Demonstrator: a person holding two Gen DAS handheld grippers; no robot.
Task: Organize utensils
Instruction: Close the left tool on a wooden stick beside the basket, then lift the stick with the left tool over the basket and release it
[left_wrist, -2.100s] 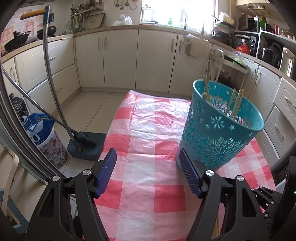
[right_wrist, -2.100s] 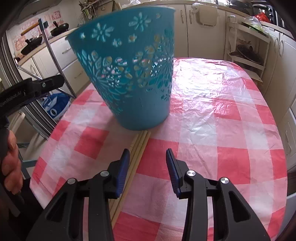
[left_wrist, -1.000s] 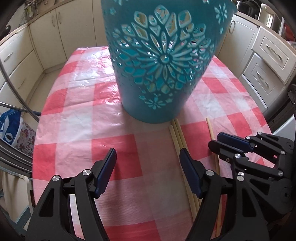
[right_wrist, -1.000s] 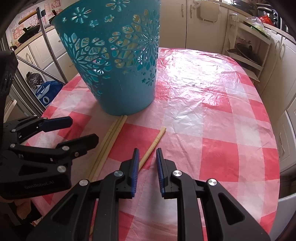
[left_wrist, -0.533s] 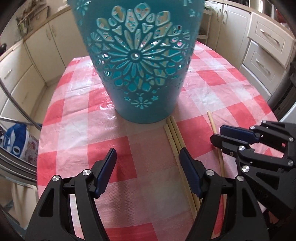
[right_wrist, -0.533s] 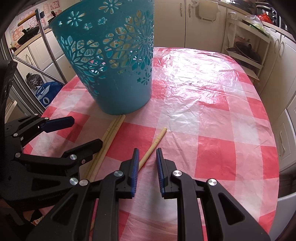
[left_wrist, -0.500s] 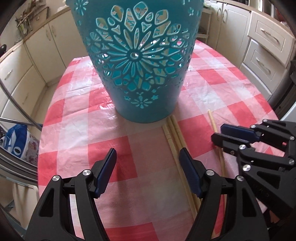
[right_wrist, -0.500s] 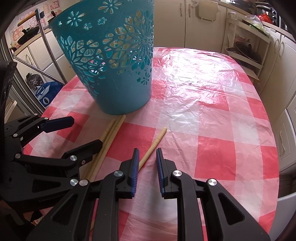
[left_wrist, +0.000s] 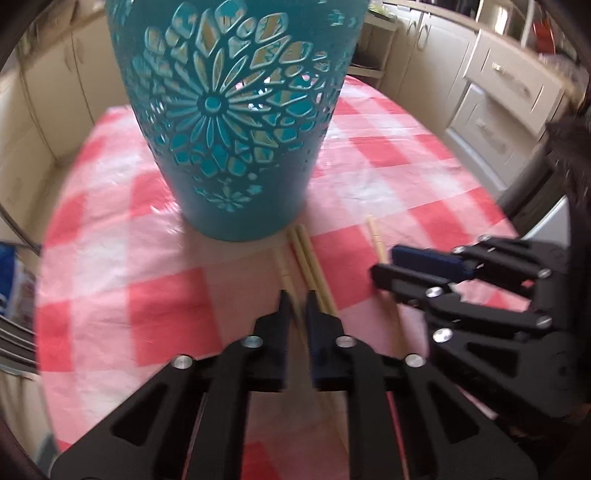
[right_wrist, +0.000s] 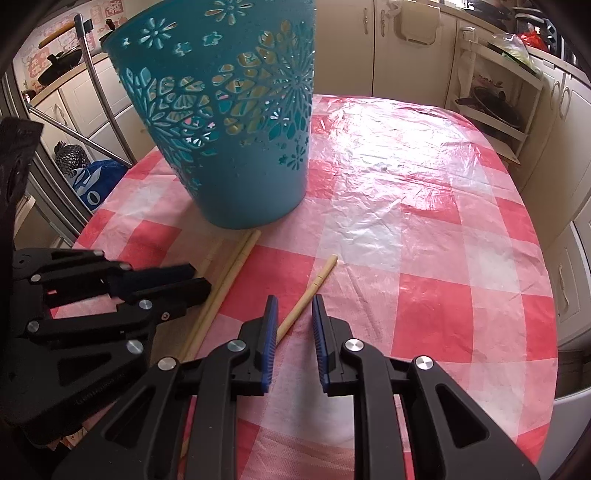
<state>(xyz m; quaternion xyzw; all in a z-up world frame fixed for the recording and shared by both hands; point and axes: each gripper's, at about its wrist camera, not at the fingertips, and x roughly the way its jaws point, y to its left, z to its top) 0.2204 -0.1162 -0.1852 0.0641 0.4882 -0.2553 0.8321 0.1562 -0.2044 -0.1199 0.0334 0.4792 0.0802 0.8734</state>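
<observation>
Your left gripper (left_wrist: 295, 295) pinches one chopstick (left_wrist: 285, 271) lying just before the teal basket (left_wrist: 236, 110); your right gripper (right_wrist: 293, 306) stands slightly parted around a lone chopstick (right_wrist: 314, 286) on the checked tablecloth (right_wrist: 424, 229).

1. The left gripper (left_wrist: 295, 299) is held low and angled downward, its jaws drawn close with only a narrow slot between the pads.
2. In the left wrist view its outline is smeared by motion blur, so whether the pads press on anything cannot be told.
3. The right gripper (right_wrist: 293, 306) sits just beside it at much the same height, jaws parted by a modest gap.
4. The two bodies lie near each other, fingers pointing forward and converging slightly.
</observation>
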